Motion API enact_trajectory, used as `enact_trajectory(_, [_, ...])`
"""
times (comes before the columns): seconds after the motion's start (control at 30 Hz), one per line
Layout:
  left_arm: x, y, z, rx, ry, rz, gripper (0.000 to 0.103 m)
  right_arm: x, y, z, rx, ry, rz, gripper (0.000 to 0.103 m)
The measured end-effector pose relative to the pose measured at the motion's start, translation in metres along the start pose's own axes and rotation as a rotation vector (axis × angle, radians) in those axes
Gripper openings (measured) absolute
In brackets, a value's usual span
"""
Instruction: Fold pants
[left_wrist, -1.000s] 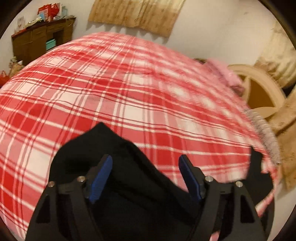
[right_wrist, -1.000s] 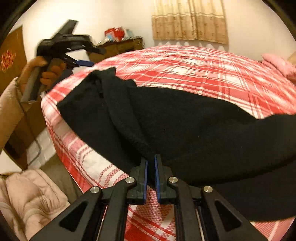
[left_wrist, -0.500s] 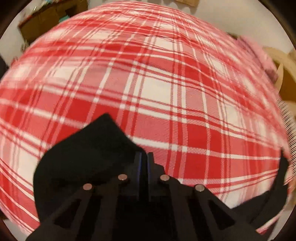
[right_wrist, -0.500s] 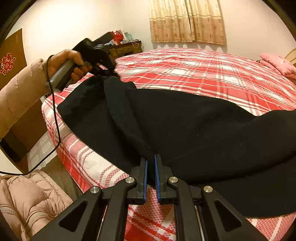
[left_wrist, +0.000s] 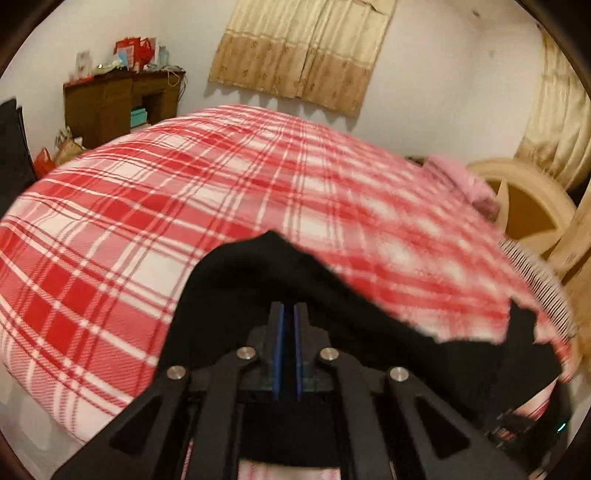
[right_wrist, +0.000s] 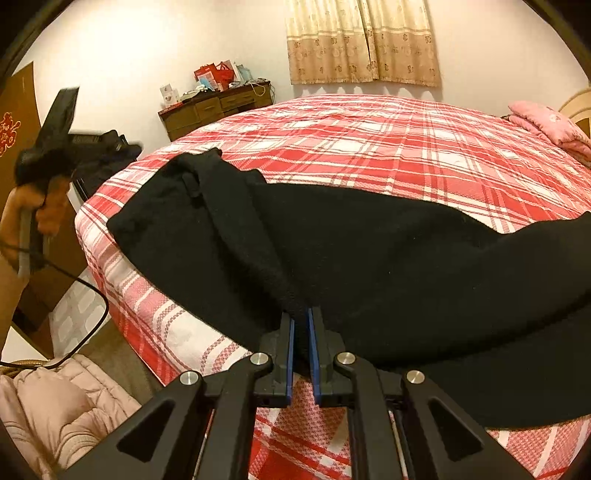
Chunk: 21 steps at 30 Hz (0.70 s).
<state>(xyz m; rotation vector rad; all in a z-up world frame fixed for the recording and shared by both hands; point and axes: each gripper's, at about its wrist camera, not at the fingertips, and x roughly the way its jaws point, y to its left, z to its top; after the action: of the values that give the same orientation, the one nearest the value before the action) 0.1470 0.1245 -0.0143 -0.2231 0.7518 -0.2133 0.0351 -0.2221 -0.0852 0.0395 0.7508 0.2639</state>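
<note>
Black pants (right_wrist: 369, 251) lie stretched across the near edge of a bed with a red and white plaid cover (right_wrist: 388, 147). My right gripper (right_wrist: 301, 321) is shut on the pants' near edge, with black cloth pinched between its blue pads. In the right wrist view my left gripper (right_wrist: 122, 147) is held up off the bed's left corner, apart from the pants' end (right_wrist: 192, 173). In the left wrist view the left gripper (left_wrist: 287, 308) is shut with nothing seen between its pads; the pants (left_wrist: 266, 273) lie below it.
A wooden dresser (right_wrist: 218, 107) with clutter stands against the far wall, under beige curtains (right_wrist: 362, 40). A pink pillow (right_wrist: 546, 122) lies at the bed's right. A pink padded jacket (right_wrist: 48, 406) lies on the floor at the left. A cream headboard (left_wrist: 532, 206) is at the right.
My left gripper went from open to shut, dipped to the pants' end, then lifted back off the bed's corner. My right gripper stayed shut on the pants.
</note>
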Motion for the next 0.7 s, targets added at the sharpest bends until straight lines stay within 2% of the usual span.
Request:
enact_trajectory(0.1, [0.014, -0.001, 0.016, -0.030, 0.037, -0.061, 0.009, 0.001, 0.003, 0.001, -0.016, 0.006, -0.017, 0.008])
enact_trajectory(0.13, [0.020, -0.005, 0.025, -0.043, 0.050, -0.089, 0.018, 0.001, 0.005, 0.000, -0.029, 0.007, -0.025, 0.008])
enact_trajectory(0.17, [0.027, -0.009, 0.036, -0.050, 0.065, -0.101, 0.036, 0.001, 0.007, -0.001, -0.040, 0.005, -0.034, 0.008])
enact_trajectory(0.2, [0.033, -0.014, 0.044, -0.051, 0.080, -0.101, 0.048, 0.001, 0.008, -0.003, -0.047, 0.002, -0.042, 0.008])
enact_trajectory(0.23, [0.041, -0.019, 0.053, -0.051, 0.097, -0.093, 0.069, 0.001, 0.010, -0.004, -0.057, -0.004, -0.052, 0.008])
enact_trajectory(0.27, [0.050, -0.023, 0.059, -0.057, 0.105, -0.069, 0.080, 0.002, 0.011, -0.006, -0.063, -0.007, -0.058, 0.008])
enact_trajectory(0.3, [0.057, -0.027, 0.064, -0.065, 0.115, -0.038, 0.081, 0.002, 0.012, -0.007, -0.070, -0.009, -0.064, 0.008])
enact_trajectory(0.4, [0.091, -0.035, 0.078, -0.070, 0.188, 0.058, 0.081, 0.002, 0.011, -0.008, -0.071, -0.017, -0.064, 0.009])
enact_trajectory(0.47, [0.120, -0.039, 0.078, -0.071, 0.295, 0.149, 0.080, 0.001, 0.009, -0.009, -0.050, -0.024, -0.051, 0.009])
enact_trajectory(0.5, [0.130, -0.041, 0.075, -0.079, 0.337, 0.171, 0.078, 0.000, 0.007, -0.010, -0.037, -0.027, -0.045, 0.009])
enact_trajectory(0.53, [0.141, -0.042, 0.071, -0.090, 0.376, 0.179, 0.072, 0.000, 0.006, -0.010, -0.029, -0.029, -0.041, 0.009])
enact_trajectory(0.6, [0.156, -0.045, 0.064, -0.090, 0.435, 0.177, 0.040, -0.001, 0.007, -0.010, -0.027, -0.034, -0.039, 0.009])
enact_trajectory(0.63, [0.161, -0.045, 0.060, -0.088, 0.447, 0.183, 0.012, -0.001, 0.007, -0.010, -0.031, -0.035, -0.041, 0.009])
enact_trajectory(0.7, [0.157, -0.043, 0.058, -0.087, 0.400, 0.181, 0.007, -0.001, 0.009, -0.011, -0.044, -0.035, -0.045, 0.009])
